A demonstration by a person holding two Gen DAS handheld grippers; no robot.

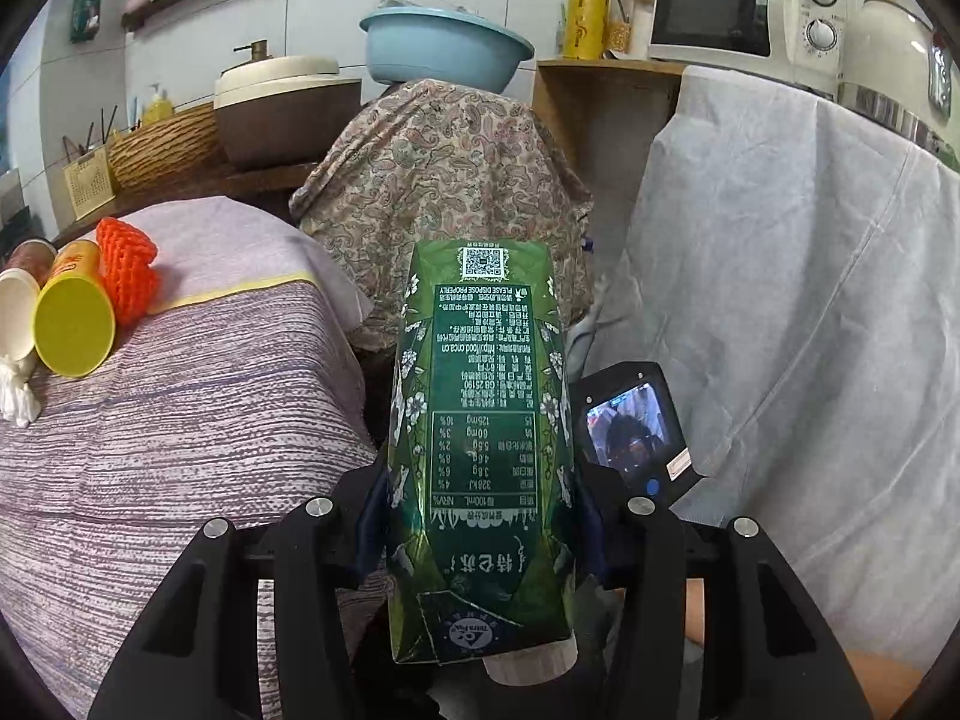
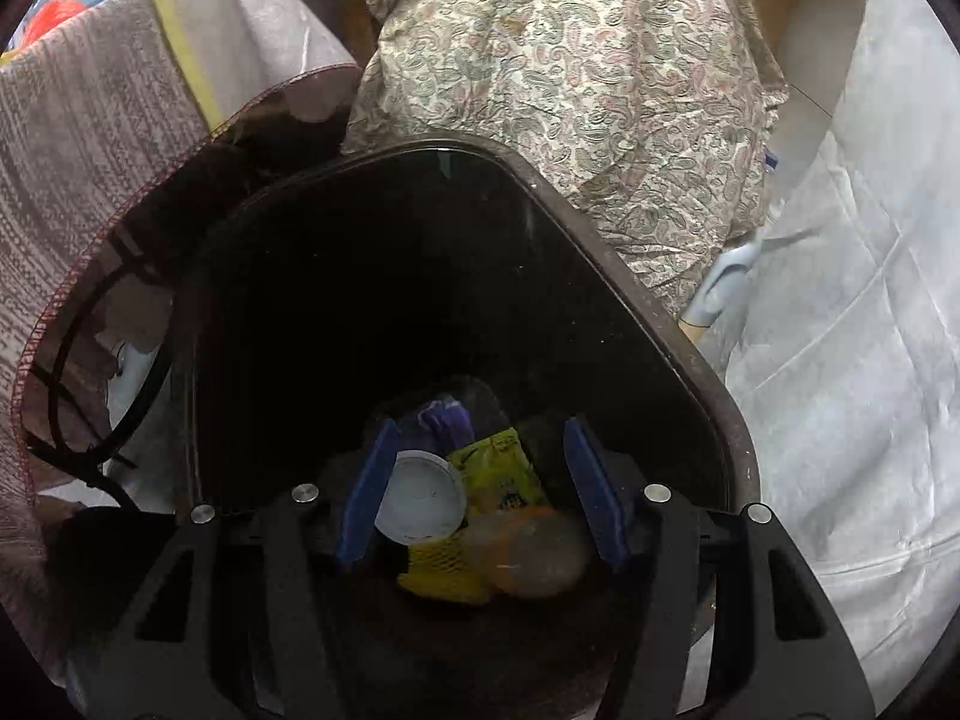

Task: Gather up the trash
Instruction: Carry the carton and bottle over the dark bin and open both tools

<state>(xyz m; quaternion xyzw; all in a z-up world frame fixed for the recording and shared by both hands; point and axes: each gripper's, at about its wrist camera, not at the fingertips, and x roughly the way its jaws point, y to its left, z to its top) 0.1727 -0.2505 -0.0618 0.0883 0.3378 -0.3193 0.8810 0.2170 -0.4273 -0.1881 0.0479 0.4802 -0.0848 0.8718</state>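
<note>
My left gripper (image 1: 480, 516) is shut on a green drink carton (image 1: 480, 432), held upright-inverted with its white cap toward the camera, beside the striped table. My right gripper (image 2: 483, 501) is open and empty, its blue pads (image 2: 591, 495) spread over the mouth of a dark trash bin (image 2: 708, 396). Inside the bin lie a white cup (image 2: 423, 501), a yellow wrapper (image 2: 504, 477), yellow net (image 2: 444, 576), a blurred orange-brown item (image 2: 534, 552) and a purple scrap (image 2: 444, 420). On the table lie a yellow can (image 1: 75, 315), an orange foam net (image 1: 126, 270) and a white cup (image 1: 15, 312).
A striped purple cloth (image 1: 180, 420) covers the table at left. A paisley-covered object (image 1: 444, 180) stands ahead, with a blue basin (image 1: 444, 45) on top. A white sheet (image 1: 780, 300) hangs at right under a microwave (image 1: 744, 12). The other gripper's screen (image 1: 630, 426) shows beside the carton.
</note>
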